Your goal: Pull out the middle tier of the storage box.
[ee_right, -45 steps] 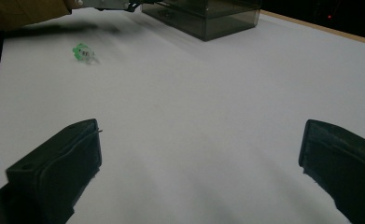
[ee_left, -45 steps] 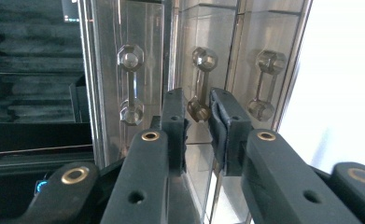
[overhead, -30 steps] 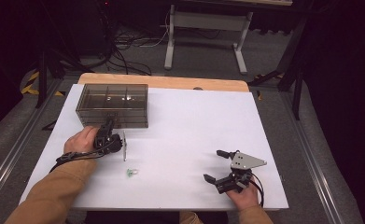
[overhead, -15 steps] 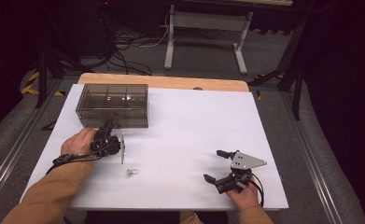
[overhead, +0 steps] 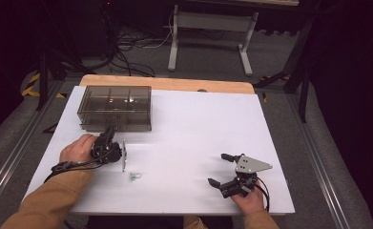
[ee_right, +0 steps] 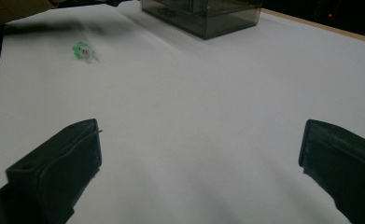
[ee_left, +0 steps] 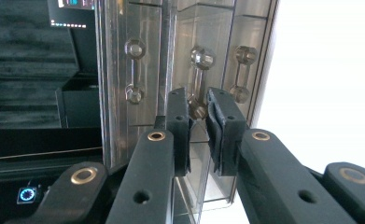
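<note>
High view: left claw [overhead: 111, 135] at drawer box [overhead: 115, 107] front, nearer hand; left gripper view: jaws nearly shut around handle [ee_left: 198, 79], long axis along jaws; right gripper view: right claw [ee_right: 199, 154] wide open, empty, box well ahead.

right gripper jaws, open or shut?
Open. In the right gripper view the right gripper has its two black jaws far apart, with bare white table between them and nothing held. The high view agrees.

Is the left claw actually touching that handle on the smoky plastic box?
Cannot tell. In the left gripper view the left gripper brackets the middle handle of the box, jaws nearly closed, but the pads hide any contact.
</note>
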`<state>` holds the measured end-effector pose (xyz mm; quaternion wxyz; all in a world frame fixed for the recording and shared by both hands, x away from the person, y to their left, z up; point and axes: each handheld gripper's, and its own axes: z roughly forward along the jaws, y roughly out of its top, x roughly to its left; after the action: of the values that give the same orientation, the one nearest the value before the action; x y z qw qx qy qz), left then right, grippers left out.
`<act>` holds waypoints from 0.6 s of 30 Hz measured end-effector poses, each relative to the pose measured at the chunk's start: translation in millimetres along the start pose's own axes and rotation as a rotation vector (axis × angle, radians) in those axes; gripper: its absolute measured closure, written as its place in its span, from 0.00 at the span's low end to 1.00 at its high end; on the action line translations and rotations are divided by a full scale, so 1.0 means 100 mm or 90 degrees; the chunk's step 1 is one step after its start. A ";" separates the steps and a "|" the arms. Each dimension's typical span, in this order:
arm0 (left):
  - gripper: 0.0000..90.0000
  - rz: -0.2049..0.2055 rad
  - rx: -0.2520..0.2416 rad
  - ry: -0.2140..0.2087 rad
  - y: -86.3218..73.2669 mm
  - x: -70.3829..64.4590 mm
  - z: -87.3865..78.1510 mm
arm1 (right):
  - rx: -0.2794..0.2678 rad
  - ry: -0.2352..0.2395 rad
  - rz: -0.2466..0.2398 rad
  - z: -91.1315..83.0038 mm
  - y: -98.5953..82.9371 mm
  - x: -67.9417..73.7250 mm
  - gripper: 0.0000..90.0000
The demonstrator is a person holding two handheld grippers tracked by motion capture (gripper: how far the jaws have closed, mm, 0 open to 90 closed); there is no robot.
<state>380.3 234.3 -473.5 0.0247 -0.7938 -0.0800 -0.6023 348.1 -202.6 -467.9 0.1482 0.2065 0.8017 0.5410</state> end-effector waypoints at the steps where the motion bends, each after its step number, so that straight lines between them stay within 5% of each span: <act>1: 0.89 0.002 0.000 -0.004 0.00 0.00 0.00 | 0.000 0.000 0.000 0.00 0.00 0.00 0.00; 7: 0.88 0.000 0.000 -0.009 0.00 -0.02 -0.02 | 0.000 0.001 0.000 0.00 0.00 0.00 0.00; 10: 0.77 -0.009 -0.018 -0.019 -0.01 0.00 -0.03 | 0.001 0.001 0.000 0.00 0.00 0.00 0.00; 18: 0.74 -0.051 -0.071 -0.058 -0.04 0.07 -0.08 | 0.000 0.002 0.000 0.00 0.00 0.00 0.00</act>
<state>373.4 238.1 -464.6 -0.0472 -0.8166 -0.0796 -0.5698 348.1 -202.5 -467.9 0.1472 0.2057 0.8020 0.5411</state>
